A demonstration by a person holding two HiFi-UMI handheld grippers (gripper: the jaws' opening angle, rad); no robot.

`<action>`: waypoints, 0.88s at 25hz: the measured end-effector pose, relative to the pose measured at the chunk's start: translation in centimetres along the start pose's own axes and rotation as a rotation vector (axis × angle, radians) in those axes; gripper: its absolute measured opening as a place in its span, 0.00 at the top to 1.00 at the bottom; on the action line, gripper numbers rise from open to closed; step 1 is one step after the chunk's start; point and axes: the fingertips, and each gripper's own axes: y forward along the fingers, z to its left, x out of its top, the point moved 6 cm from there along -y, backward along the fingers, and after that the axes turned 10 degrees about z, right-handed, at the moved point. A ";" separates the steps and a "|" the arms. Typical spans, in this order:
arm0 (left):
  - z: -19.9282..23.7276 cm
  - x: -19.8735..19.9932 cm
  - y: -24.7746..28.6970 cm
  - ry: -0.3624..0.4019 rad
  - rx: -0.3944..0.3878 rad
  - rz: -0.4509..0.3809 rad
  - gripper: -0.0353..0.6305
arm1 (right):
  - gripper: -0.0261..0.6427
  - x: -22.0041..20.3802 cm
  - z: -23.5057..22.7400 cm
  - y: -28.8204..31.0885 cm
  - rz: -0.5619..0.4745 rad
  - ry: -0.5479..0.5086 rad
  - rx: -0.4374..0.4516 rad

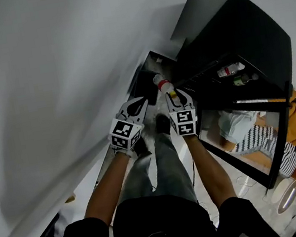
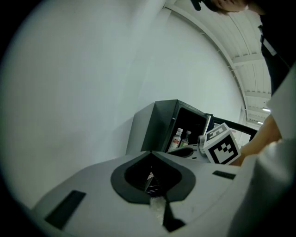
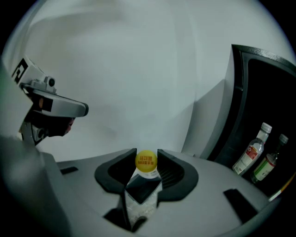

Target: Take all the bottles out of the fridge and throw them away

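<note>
My right gripper (image 3: 147,156) is shut on a clear plastic bottle with a yellow cap (image 3: 146,163); the cap shows between the jaw tips. In the head view that bottle (image 1: 163,84) sticks out past the right gripper (image 1: 177,99), just in front of the open black fridge (image 1: 246,29). Two more bottles stand in the fridge: a clear one with a red label (image 3: 252,150) and a green-labelled one (image 3: 269,162). My left gripper (image 2: 151,154) is shut with nothing between its jaws. It hangs beside the right one, to its left (image 1: 134,110).
A white wall (image 1: 44,76) fills the left side. The fridge door (image 1: 276,138) swings open to the right, with striped and orange cloth seen behind it. My legs and the floor lie below the grippers. The right gripper's marker cube (image 2: 222,146) shows in the left gripper view.
</note>
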 end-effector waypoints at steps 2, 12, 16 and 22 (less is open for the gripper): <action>0.5 -1.0 0.7 -0.012 0.006 0.009 0.94 | 0.74 -0.9 -0.2 1.7 0.031 0.000 0.008; 4.4 -6.8 3.7 -0.083 0.033 0.089 0.94 | 0.74 -6.4 0.8 11.6 0.123 -0.003 0.075; 5.9 -9.0 4.8 -0.092 0.029 0.114 0.94 | 0.74 -8.6 1.6 15.2 0.164 -0.008 0.091; 7.8 -12.5 7.2 -0.079 0.009 0.157 0.94 | 0.74 -13.3 2.6 21.0 0.211 0.014 0.094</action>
